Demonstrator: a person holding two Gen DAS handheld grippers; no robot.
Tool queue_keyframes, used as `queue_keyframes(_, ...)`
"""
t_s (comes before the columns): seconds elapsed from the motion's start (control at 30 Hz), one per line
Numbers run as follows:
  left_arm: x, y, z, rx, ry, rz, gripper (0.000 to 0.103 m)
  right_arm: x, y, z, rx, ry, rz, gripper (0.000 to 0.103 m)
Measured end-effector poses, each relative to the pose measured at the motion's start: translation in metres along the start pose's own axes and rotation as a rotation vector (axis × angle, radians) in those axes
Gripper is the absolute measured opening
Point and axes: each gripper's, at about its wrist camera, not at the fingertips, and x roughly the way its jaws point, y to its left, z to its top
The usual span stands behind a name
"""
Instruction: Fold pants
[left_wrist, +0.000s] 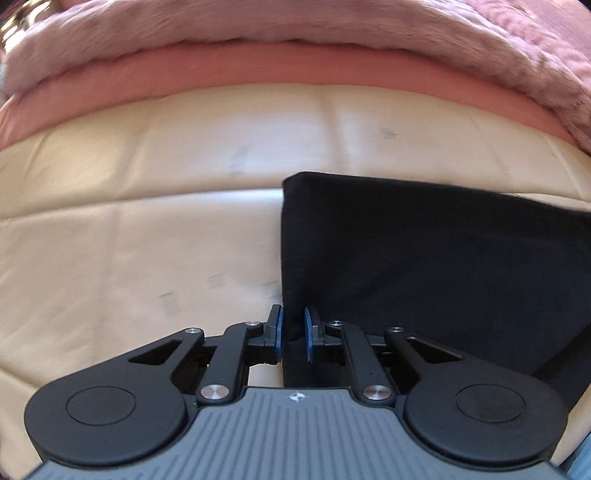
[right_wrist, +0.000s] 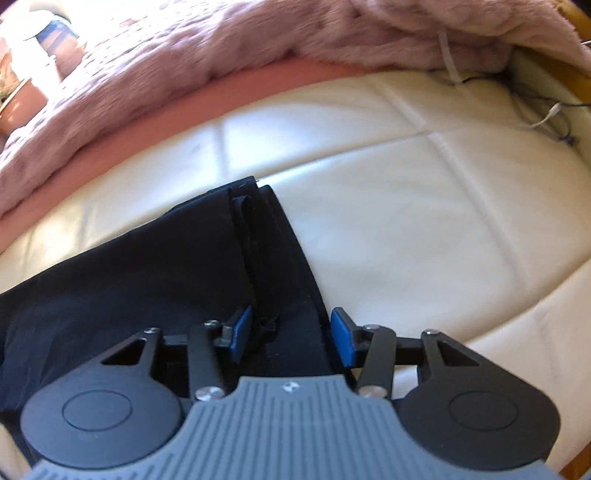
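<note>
Black pants (left_wrist: 424, 251) lie folded flat on a cream leather surface (left_wrist: 129, 229). My left gripper (left_wrist: 293, 334) is at the pants' near left corner, its blue pads narrowly apart with the black edge between them. In the right wrist view the pants (right_wrist: 140, 277) stretch left, with their layered end (right_wrist: 269, 240) toward the right. My right gripper (right_wrist: 291, 332) is open, its blue pads straddling that end of the pants at the near edge.
A pink fuzzy blanket (left_wrist: 295, 26) over a salmon sheet (left_wrist: 258, 70) borders the far side of the cream surface; it also shows in the right wrist view (right_wrist: 184, 55). White and dark cables (right_wrist: 524, 99) lie at the far right by a wooden edge (right_wrist: 576, 70).
</note>
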Motion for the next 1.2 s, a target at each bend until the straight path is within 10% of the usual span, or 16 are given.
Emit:
queue_keyframes(0.2, -0.014, 0.053, -0.006, -0.068, -0.034, -0.063, 0.014, -0.008, 0.051, -0.035, -0.080, 0.022, 0.023, 0.043)
queue_keyframes(0.43, -0.026, 0.062, 0.018, -0.138, -0.200, -0.196, 0.011, -0.037, 0.069, -0.025, -0.132, -0.149, -0.032, 0.027)
queue_keyframes(0.63, 0.021, 0.061, 0.046, -0.232, -0.160, -0.152, 0.007, -0.012, 0.098, -0.019, -0.201, -0.147, -0.011, 0.003)
queue_keyframes(0.97, -0.004, 0.074, 0.033, -0.267, -0.145, -0.152, 0.008, 0.002, 0.099, -0.015, -0.186, -0.124, -0.051, 0.003)
queue_keyframes(1.2, -0.042, 0.057, -0.023, -0.102, -0.063, -0.243, 0.008, -0.029, 0.139, -0.047, -0.256, -0.151, 0.040, 0.004)
